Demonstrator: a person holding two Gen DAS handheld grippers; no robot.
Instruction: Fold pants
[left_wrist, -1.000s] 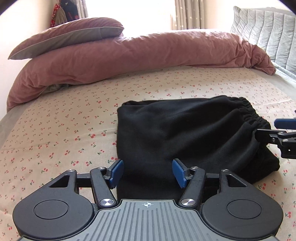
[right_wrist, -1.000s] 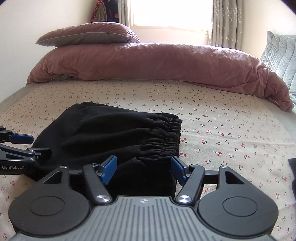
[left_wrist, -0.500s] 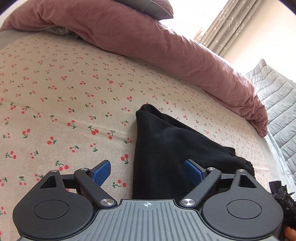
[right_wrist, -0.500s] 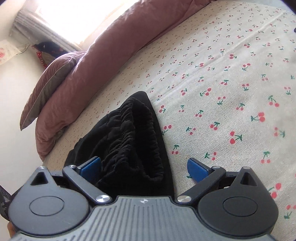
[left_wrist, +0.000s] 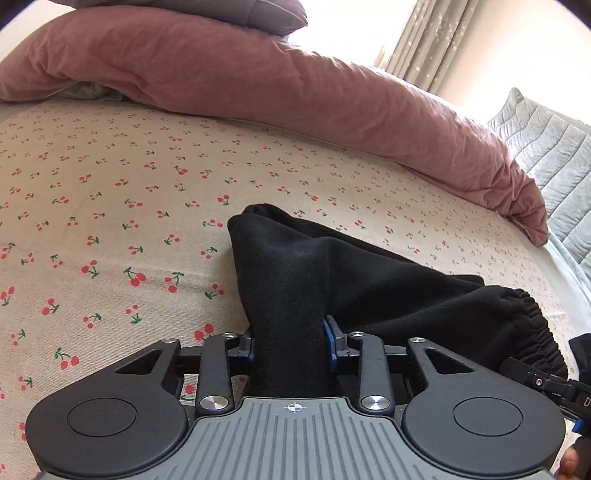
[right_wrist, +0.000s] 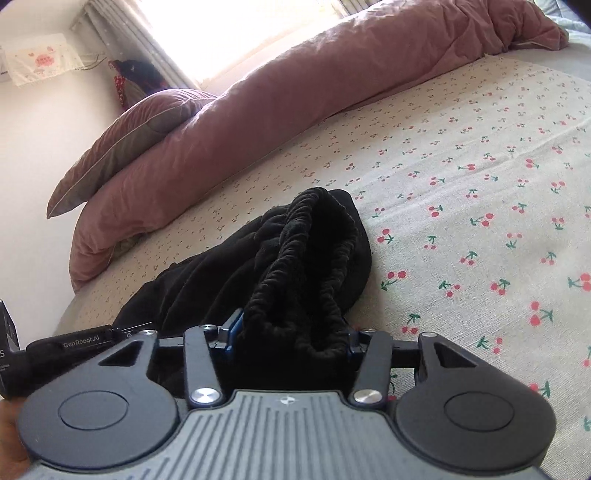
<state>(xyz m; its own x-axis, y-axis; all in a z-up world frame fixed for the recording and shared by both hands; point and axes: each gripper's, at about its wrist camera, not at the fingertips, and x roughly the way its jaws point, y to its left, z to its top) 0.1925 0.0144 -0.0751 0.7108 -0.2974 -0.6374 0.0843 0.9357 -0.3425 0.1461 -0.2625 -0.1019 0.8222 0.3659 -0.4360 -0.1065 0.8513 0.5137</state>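
On bedsheet, black pants lie bunched.

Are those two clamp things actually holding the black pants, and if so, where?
Yes, both. The left gripper pinches the plain folded end of the black pants; the right gripper clamps the bunched elastic waistband. Both jaws have just closed on the cloth.

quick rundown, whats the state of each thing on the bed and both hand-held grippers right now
left hand-held gripper: jaws have just been closing, clamped on the plain folded end of the pants
right hand-held gripper: jaws have just been closing, clamped on the bunched elastic waistband
pants: black, folded, pinched up at both ends, middle lying on the sheet
duvet: pink, heaped along the far side
pillow: resting on the duvet
cherry-print sheet: spread flat
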